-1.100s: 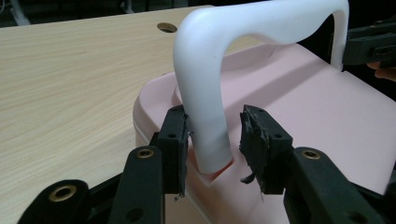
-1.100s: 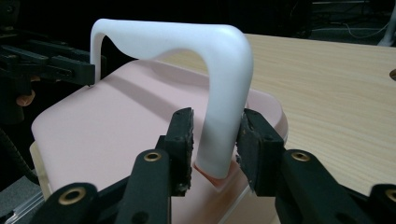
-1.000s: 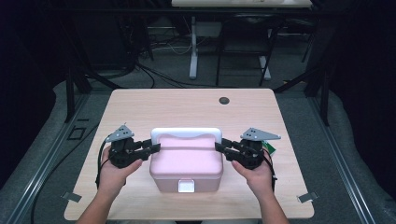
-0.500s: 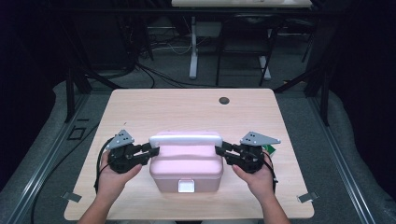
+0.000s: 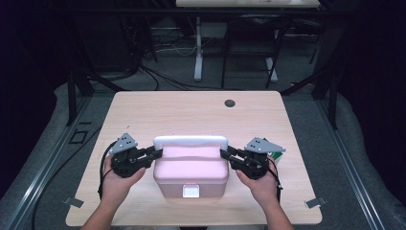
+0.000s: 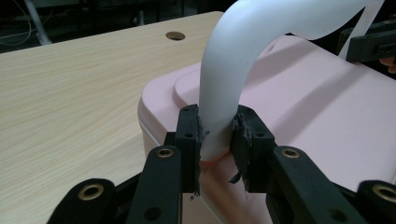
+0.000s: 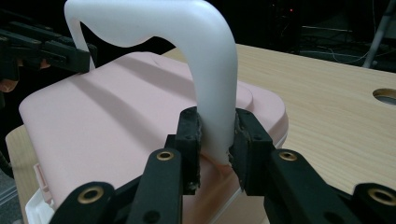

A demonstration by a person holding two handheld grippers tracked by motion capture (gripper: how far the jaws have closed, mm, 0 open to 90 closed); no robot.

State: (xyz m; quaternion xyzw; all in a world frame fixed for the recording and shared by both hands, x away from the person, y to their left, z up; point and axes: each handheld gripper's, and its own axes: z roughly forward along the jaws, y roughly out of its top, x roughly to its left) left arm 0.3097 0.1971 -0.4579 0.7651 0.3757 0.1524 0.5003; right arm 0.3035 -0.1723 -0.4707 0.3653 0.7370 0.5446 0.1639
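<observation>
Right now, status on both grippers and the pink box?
Left gripper shut on the white handle, jaws just closing. Right gripper shut on its other end. Pink box on the table, handle raised. Nothing in the way.

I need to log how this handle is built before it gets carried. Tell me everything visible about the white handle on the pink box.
The white handle is a broad, smooth arch of glossy, plastic-looking material, spanning the pink box from side to side. It stands raised above the lid, its flat top bar curving down into two legs at the box's sides. The left gripper is closed on one leg near its base and the right gripper on the other, pads pressing both faces. The left jaws have just been closing.
</observation>
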